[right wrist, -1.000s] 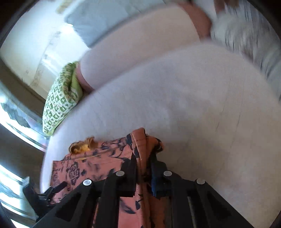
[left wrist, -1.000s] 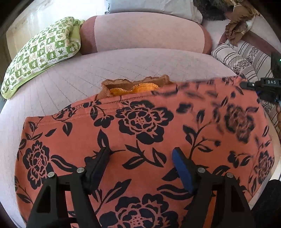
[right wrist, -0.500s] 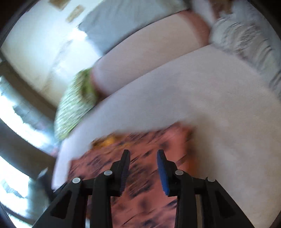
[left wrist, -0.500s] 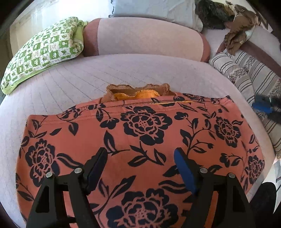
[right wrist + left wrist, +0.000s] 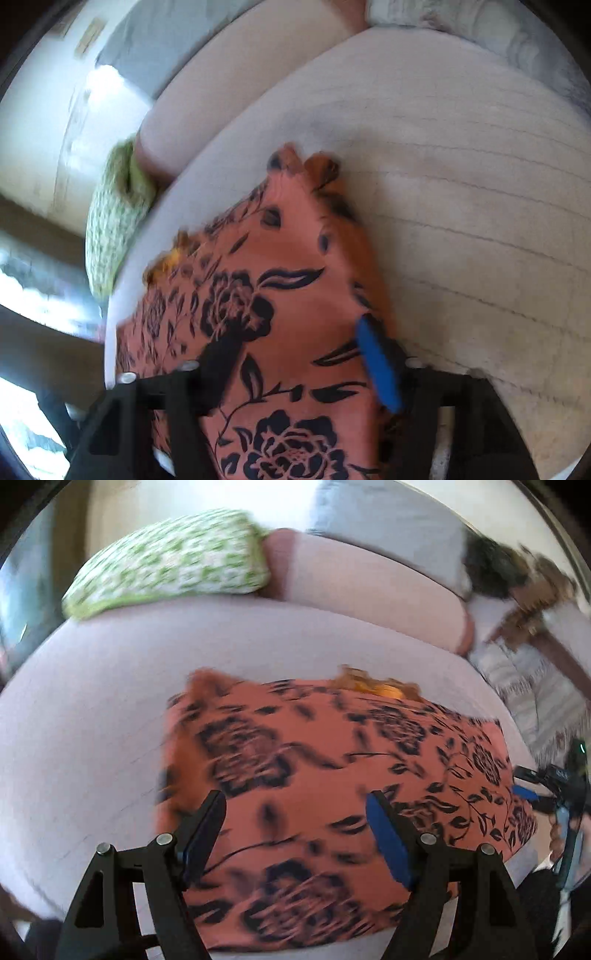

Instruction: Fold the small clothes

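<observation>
now | left gripper tilted down over the floral garment, jaws wide, empty | right gripper tilted down, jaws just opening, nothing held | garment flat on the cushion

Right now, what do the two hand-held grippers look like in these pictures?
The left hand-held gripper has a black frame with triangular cut-outs, silver round bolt heads, and two long fingers faced with blue pads. The right hand-held gripper has the same black frame, silver bolts and a blue pad. No sleeve shows.
</observation>
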Demonstrator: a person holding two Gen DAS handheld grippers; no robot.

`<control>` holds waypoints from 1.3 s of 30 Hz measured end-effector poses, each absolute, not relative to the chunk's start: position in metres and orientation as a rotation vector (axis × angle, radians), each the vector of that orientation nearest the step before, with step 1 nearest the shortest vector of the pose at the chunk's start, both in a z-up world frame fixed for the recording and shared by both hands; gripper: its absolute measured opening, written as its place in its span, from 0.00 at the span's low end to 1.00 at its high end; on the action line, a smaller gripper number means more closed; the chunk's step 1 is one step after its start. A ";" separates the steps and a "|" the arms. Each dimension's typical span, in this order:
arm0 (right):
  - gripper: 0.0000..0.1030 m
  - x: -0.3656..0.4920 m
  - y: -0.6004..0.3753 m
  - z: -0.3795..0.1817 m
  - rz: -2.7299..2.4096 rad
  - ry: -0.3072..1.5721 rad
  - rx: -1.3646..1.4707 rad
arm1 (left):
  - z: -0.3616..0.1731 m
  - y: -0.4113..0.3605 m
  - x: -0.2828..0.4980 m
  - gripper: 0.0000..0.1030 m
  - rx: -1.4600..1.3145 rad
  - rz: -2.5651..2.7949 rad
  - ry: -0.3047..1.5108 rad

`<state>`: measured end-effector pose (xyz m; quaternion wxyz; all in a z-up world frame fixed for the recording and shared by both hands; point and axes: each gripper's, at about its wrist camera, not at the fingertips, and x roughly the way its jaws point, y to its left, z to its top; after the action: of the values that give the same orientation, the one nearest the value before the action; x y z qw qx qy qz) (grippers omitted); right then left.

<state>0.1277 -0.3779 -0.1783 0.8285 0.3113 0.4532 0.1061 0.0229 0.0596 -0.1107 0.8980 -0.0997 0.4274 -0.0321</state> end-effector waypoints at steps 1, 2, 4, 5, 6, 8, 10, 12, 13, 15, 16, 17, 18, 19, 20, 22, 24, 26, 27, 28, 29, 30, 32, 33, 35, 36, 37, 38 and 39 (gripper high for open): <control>0.63 0.123 -0.375 -0.169 0.220 0.948 0.647 | -0.109 0.072 0.019 0.76 -0.230 -0.043 0.878; 0.65 0.118 -0.371 -0.159 0.216 0.928 0.622 | -0.107 0.087 0.016 0.76 -0.263 -0.014 0.866; 0.66 0.106 -0.355 -0.138 0.226 0.876 0.546 | -0.108 0.111 0.012 0.76 -0.325 0.027 0.874; 0.67 0.101 -0.350 -0.132 0.243 0.863 0.526 | -0.110 0.121 0.010 0.76 -0.360 0.038 0.888; 0.69 0.099 -0.353 -0.130 0.252 0.861 0.517 | -0.113 0.131 0.005 0.76 -0.416 0.034 0.899; 0.70 0.096 -0.339 -0.135 0.257 0.879 0.481 | -0.116 0.138 -0.005 0.76 -0.461 0.020 0.912; 0.70 0.094 -0.328 -0.152 0.252 0.923 0.441 | -0.120 0.138 -0.016 0.76 -0.466 0.009 0.924; 0.70 0.093 -0.330 -0.175 0.240 0.980 0.461 | -0.124 0.135 -0.022 0.74 -0.464 -0.019 0.936; 0.70 0.093 -0.331 -0.180 0.238 0.985 0.469 | -0.124 0.133 -0.020 0.67 -0.461 -0.024 0.944; 0.70 0.092 -0.330 -0.182 0.234 0.969 0.467 | -0.133 0.135 -0.016 0.39 -0.477 -0.037 0.985; 0.70 0.092 -0.329 -0.181 0.235 0.971 0.465 | -0.138 0.138 -0.013 0.03 -0.498 -0.037 1.019; 0.70 0.091 -0.331 -0.179 0.238 0.973 0.464 | -0.142 0.141 -0.011 0.05 -0.518 -0.022 1.047; 0.70 0.089 -0.334 -0.179 0.240 0.977 0.467 | -0.140 0.143 -0.013 0.05 -0.544 -0.025 1.032; 0.70 0.087 -0.336 -0.179 0.244 0.977 0.473 | -0.134 0.141 -0.018 0.05 -0.532 -0.027 1.011; 0.70 0.089 -0.335 -0.181 0.246 0.976 0.475 | -0.133 0.140 -0.020 0.05 -0.509 -0.021 0.995; 0.71 0.089 -0.336 -0.183 0.251 0.976 0.467 | -0.159 0.146 -0.017 0.07 -0.557 0.002 1.081; 0.72 0.096 -0.327 -0.184 0.253 0.979 0.459 | -0.149 0.145 -0.017 0.08 -0.550 -0.013 1.066; 0.74 0.098 -0.325 -0.184 0.261 0.982 0.463 | -0.128 0.138 -0.013 0.26 -0.495 -0.037 1.019; 0.75 0.099 -0.326 -0.184 0.265 0.986 0.467 | -0.115 0.135 -0.008 0.43 -0.456 -0.044 0.990; 0.75 0.100 -0.327 -0.185 0.268 0.988 0.470 | -0.106 0.134 -0.003 0.57 -0.421 -0.038 0.961; 0.75 0.100 -0.328 -0.185 0.270 0.987 0.477 | -0.096 0.133 0.005 0.61 -0.387 -0.023 0.918; 0.75 0.099 -0.328 -0.185 0.271 0.985 0.480 | -0.091 0.133 0.019 0.62 -0.359 -0.016 0.895; 0.75 0.099 -0.328 -0.185 0.275 0.983 0.482 | -0.091 0.132 0.048 0.61 -0.324 -0.021 0.907; 0.75 0.099 -0.329 -0.185 0.278 0.981 0.486 | -0.095 0.130 0.072 0.61 -0.313 -0.037 0.923; 0.75 0.098 -0.330 -0.185 0.284 0.980 0.490 | -0.103 0.131 0.100 0.56 -0.305 -0.070 0.943; 0.75 0.098 -0.330 -0.185 0.286 0.980 0.492 | -0.107 0.128 0.118 0.52 -0.281 -0.060 0.952; 0.75 0.098 -0.330 -0.186 0.290 0.979 0.494 | -0.111 0.126 0.129 0.47 -0.270 -0.063 0.958; 0.75 0.098 -0.331 -0.186 0.293 0.978 0.497 | -0.117 0.125 0.138 0.39 -0.265 -0.074 0.977; 0.75 0.098 -0.331 -0.186 0.296 0.975 0.499 | -0.129 0.124 0.150 0.03 -0.244 -0.056 1.038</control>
<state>0.0978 -0.3315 -0.1863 0.8433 0.2364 0.4618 0.1400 0.1500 0.1244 -0.1292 0.8608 -0.1164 0.4947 -0.0268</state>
